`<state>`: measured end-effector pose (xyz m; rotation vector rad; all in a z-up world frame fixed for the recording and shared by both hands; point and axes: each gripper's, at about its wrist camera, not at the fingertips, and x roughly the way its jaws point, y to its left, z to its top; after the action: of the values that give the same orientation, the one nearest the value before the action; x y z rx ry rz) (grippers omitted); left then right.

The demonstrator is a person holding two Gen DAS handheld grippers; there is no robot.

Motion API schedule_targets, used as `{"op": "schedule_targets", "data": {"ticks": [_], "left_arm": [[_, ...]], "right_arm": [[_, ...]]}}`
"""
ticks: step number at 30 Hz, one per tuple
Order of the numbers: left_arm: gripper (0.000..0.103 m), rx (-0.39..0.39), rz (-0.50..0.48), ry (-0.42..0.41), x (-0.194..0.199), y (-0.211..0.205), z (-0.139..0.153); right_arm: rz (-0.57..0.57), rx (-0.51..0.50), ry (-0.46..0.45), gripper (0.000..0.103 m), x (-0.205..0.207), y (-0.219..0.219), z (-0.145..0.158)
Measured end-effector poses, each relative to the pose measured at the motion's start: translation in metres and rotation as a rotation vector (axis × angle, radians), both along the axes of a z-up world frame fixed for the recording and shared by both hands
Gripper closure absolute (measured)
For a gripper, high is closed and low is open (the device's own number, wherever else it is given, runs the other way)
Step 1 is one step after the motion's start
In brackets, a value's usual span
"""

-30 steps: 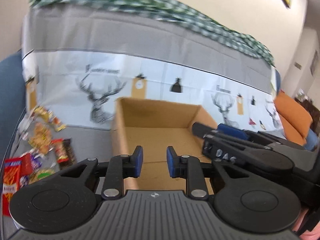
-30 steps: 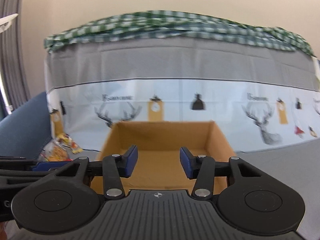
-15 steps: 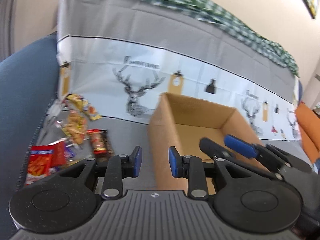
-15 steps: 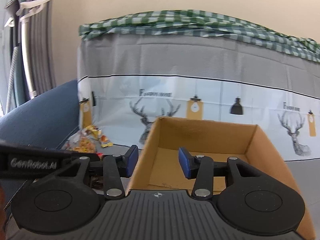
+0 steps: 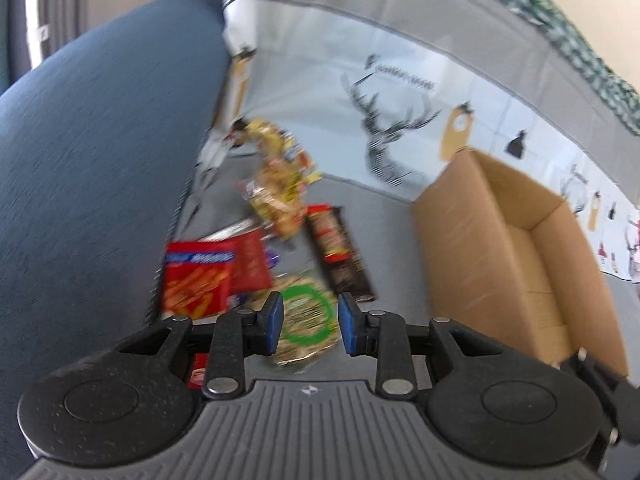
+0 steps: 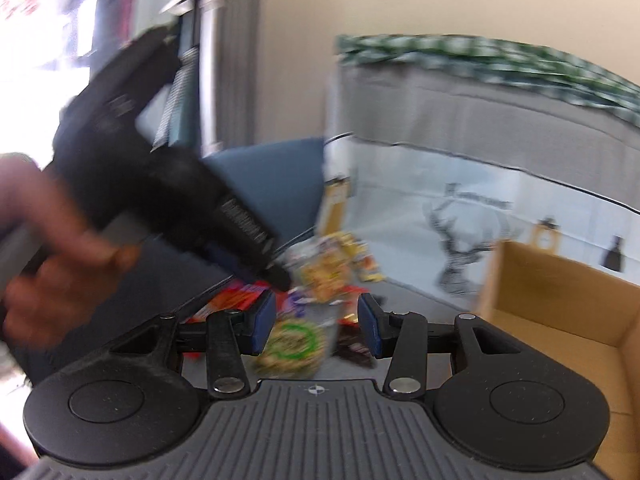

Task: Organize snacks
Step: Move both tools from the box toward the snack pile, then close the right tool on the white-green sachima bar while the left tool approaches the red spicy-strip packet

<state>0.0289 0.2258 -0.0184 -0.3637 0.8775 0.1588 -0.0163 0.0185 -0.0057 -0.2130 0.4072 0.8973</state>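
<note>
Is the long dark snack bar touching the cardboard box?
Apart. In the left wrist view, a strip of grey cover shows between the long dark snack bar and the near wall of the cardboard box.

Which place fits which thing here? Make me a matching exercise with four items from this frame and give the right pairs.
Things:
1. red packet
2. green-ringed packet
3. dark bar
4. box

Places:
A. right of the snack pile
B. lined up between the open fingers of the left gripper
C. at the pile's left edge, by the blue cushion
D. between the green-ringed packet and the box, lying lengthwise

Pairs: 1-C, 2-B, 3-D, 4-A
</note>
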Motion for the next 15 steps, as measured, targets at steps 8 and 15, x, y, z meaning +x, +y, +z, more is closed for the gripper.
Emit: {"op": "schedule_targets", "data": {"ticks": [8,15], "left_arm": [[0.055,0.107,0.01,0.129,0.006,0.004,-0.031],[0.047,0.258,-0.021,0.231,0.018,-0.01,-0.056]], "right_arm": [[0.2,-0.196,0.157,0.042,-0.006,0.029,-0.052],[0.254,-0.343,0.188,0.026,-0.013,0.031,-0.074]]}}
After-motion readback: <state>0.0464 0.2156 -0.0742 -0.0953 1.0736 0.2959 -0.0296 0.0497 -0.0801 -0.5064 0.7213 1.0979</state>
